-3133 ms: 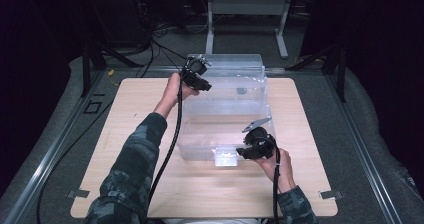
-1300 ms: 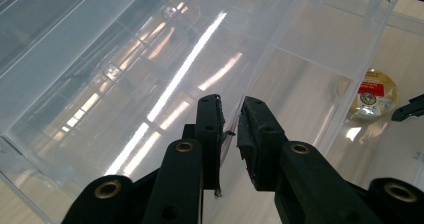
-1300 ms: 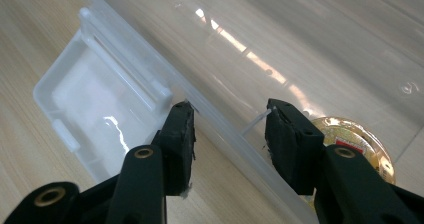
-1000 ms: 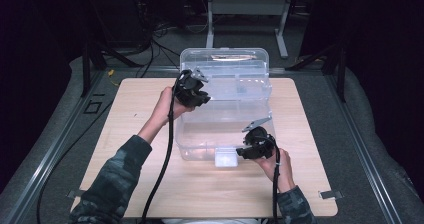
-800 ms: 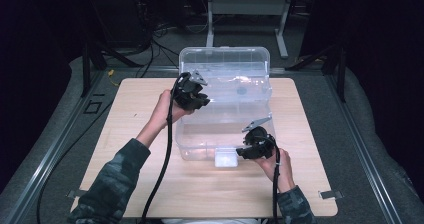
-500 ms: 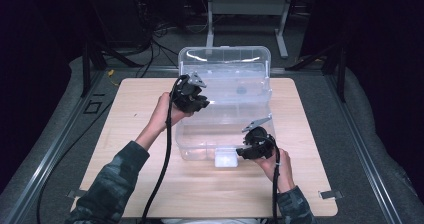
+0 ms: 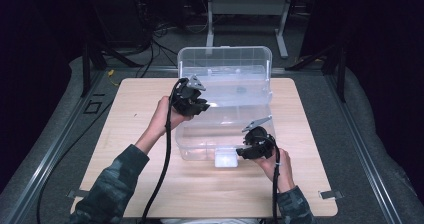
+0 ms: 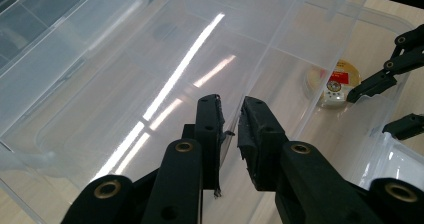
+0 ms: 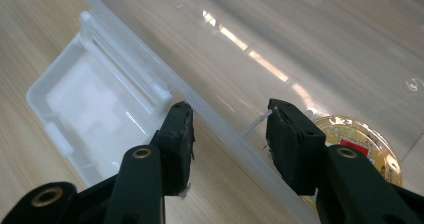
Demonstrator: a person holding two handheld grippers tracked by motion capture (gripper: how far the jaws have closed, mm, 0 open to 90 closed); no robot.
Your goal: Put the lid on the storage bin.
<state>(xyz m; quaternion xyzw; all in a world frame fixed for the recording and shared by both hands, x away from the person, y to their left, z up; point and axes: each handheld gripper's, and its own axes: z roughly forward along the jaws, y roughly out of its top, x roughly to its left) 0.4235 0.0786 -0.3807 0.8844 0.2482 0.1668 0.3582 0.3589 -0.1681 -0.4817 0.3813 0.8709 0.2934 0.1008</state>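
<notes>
- Left gripper [image 7: 192, 100]: I see it held up at the left edge of the raised clear plastic lid [image 7: 225, 69]. Left forearm reaches in from bottom left, in a camouflage sleeve [image 7: 107, 189].
- Left jaws: closed to a narrow slit, pinching the thin edge of the lid; in the left gripper view the clear edge [image 8: 231, 134] runs between the pads.
- Right gripper [image 7: 252, 146]: low at the near right of the clear rectangular plastic storage box [image 7: 200, 151], the hand resting near the table.
- Right jaws: part-way apart, straddling the box's near rim [image 9: 225, 129], one jaw outside and one inside. I cannot tell whether the pads press on the wall.
- Edges: the box sits mid-table on the light wooden tabletop [image 7: 130, 114], its long axis running away from me. Lid stands hinged up at the far end. White plastic latch tab [image 7: 226, 159] hangs off the near wall, lying on the wood just left of the right jaws.
- Room: bare wood left, right and in front of the box; dark grey padding beyond the table edges.
- Contents: one round yellow tin with a red label [image 9: 357, 144] on the box floor, just beside the right gripper's inner jaw.
</notes>
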